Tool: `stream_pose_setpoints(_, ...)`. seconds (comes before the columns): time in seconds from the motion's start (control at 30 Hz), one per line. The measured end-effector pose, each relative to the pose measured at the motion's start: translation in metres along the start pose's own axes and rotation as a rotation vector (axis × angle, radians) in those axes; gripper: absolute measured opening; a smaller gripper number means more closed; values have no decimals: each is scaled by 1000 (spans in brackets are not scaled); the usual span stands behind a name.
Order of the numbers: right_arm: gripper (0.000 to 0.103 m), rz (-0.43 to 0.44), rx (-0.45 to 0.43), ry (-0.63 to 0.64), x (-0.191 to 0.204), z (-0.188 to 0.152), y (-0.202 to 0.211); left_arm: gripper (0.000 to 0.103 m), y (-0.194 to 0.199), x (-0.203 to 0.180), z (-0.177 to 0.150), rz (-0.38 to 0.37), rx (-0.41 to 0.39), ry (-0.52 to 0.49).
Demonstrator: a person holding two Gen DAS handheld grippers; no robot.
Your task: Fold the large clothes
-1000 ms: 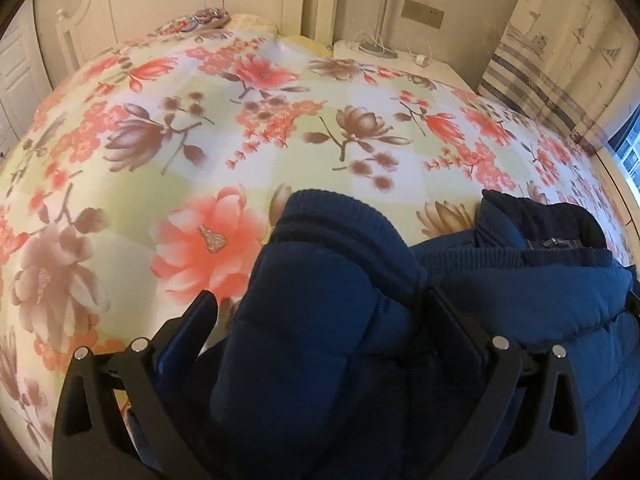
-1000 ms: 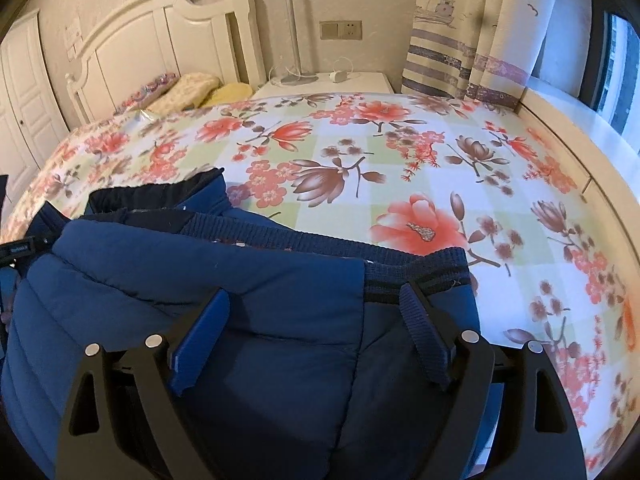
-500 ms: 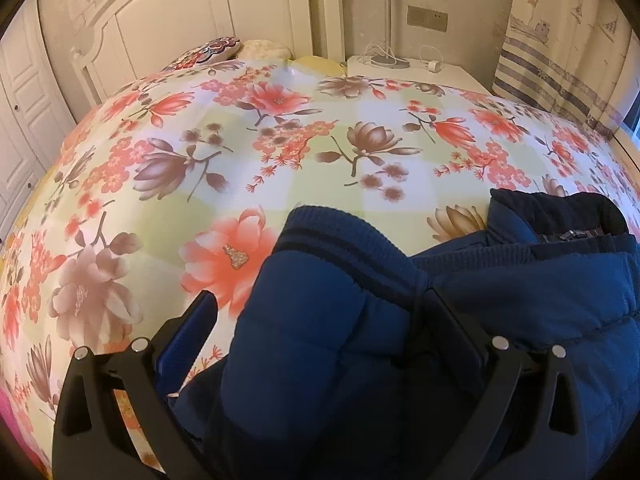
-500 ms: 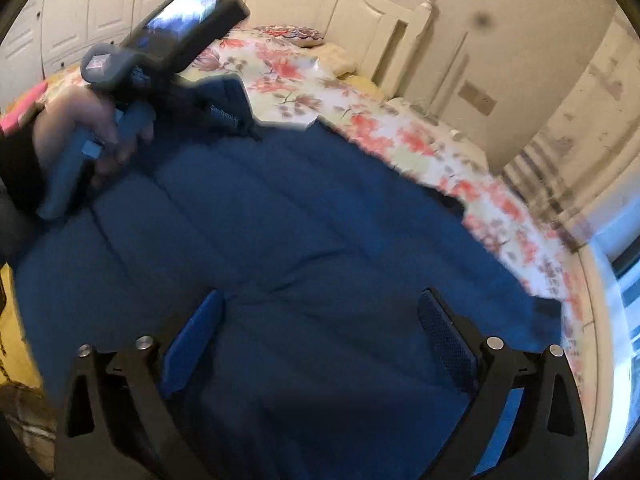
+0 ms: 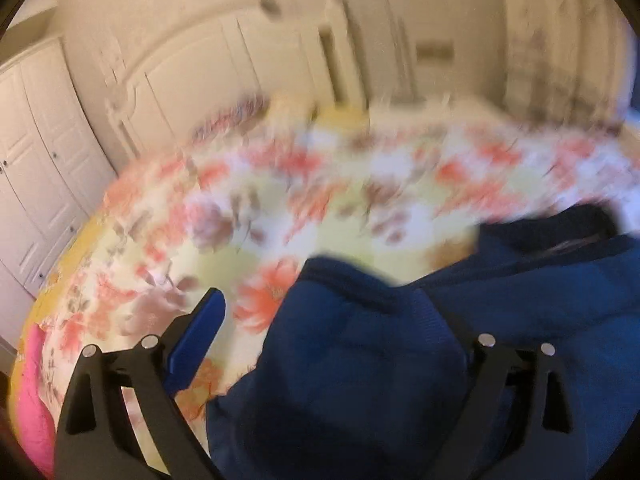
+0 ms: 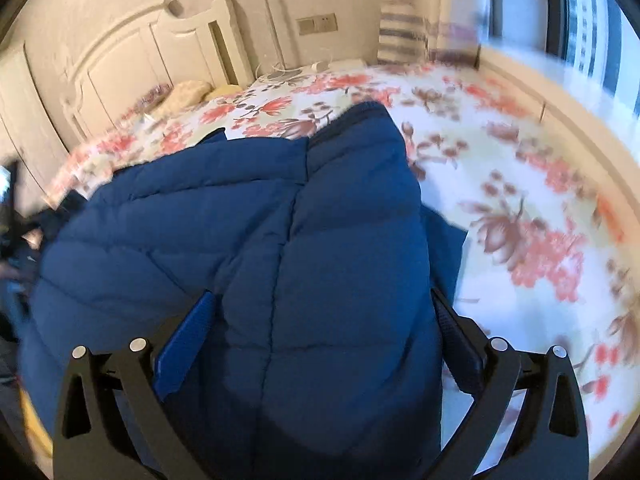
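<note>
**Jacket folded in on the bed, both grippers free of cloth**

We're working w/ a big navy puffer jacket (image 6: 288, 264) laid on the bed (image 6: 520, 184), which has a floral cover. In the right wrist view the jacket fills the centre and runs up toward 12 o'clock, one quilted panel or sleeve folded over the body w/ its ribbed cuff end at about 12. Bare bedcover shows from 1 to 4 o'clock. Headboard (image 6: 132, 52) sits at 10–11, window at 2.

Right gripper (image 6: 320, 328): jaws wide, hovering over the jacket; padded cloth bulges up between them, but we see no pinch, so nothing looks held.

Left gripper (image 5: 336, 320): jaws wide but closing a bit. Left view is blurred. A folded navy sleeve end w/ ribbed cuff (image 5: 360, 292) lies between the jaws toward 3 o'clock; the near blue pad stands clear over the bedcover, so no grip here either. Far pad is hidden by cloth.

Our read: the side/sleeve folds look laid in, and we're between grasps. Next move prob. calls for each gripper to take a hem or shoulder edge on its own side, pinch through the thick padding, then bring one end over the other evenly. Puffy fill may spring back, so a press-down after should help.
</note>
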State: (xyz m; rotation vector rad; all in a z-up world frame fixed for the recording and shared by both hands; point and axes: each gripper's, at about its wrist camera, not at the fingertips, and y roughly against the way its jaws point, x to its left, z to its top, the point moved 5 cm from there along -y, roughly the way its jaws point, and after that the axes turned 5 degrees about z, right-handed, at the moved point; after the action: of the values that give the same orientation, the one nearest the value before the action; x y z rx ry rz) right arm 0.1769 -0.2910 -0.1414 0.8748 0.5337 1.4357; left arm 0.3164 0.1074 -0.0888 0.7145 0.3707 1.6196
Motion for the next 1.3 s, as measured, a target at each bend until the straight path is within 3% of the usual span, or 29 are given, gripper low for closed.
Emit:
stream_pose_setpoints(0.1, 97, 14, 2, -13, -3, 1, -2, 99, 72, -37, -12, -241, -77, -18)
stream_pose_setpoints(0.2, 97, -3, -2, -6, 8, 3, 2, 101, 103, -90, -49, -407, -47, -155)
stream_pose_setpoints(0.23, 97, -54, -14, 19, 12, 4, 7, 101, 103, -112, -68, -403, -21, -240)
stream_pose_setpoints(0.27, 97, -109, -36, 49, 19, 4, 13, 101, 98, -125, -85, -341, -24, -291)
stream_pose_setpoints(0.33, 97, -201, -101, 148, 44, 3, 32, 101, 96, -126, -94, -331, -89, -256)
stream_pose_setpoints(0.43, 97, -211, -166, 290, 88, 1, 58, 101, 82, -112, -92, -432, -12, -175)
stream_pose_setpoints(0.5, 98, -181, -181, 320, 104, -1, 66, 101, 80, -109, -93, -438, -11, -164)
stream_pose_setpoints(0.6, 98, -70, -47, 291, 104, -13, 38, 101, 83, -106, -99, -401, -27, -168)
stream_pose_setpoints(0.7, 98, 62, -20, 155, 71, -19, 22, 101, 92, -77, -104, -312, -31, -137)
stream_pose_setpoints(0.83, 98, 30, -60, 111, 42, -22, 35, 101, 79, -2, -124, -169, -4, -24)
stream_pose_setpoints(0.9, 98, 48, -67, 68, 32, -29, 33, 101, 64, 32, -139, -189, 31, 63)
stream_pose_setpoints(0.97, 98, 33, -71, 68, 35, -33, 32, 101, 64, 36, -141, -160, 20, 34)
stream_pose_setpoints(1.07, 98, -78, -81, 96, 47, -29, 43, 98, 70, 29, -137, -75, 34, 19)
stream_pose_setpoints(1.13, 98, -104, -133, 147, 62, -31, 60, 96, 91, 19, -131, -99, 10, 33)
stream_pose_setpoints(1.23, 98, 1, -177, 259, 105, -46, 76, 97, 135, -12, -124, -198, -101, -1)
stream_pose_setpoints(1.3, 98, 60, -142, 365, 138, -66, 70, 100, 151, -48, -130, -264, -127, -108)
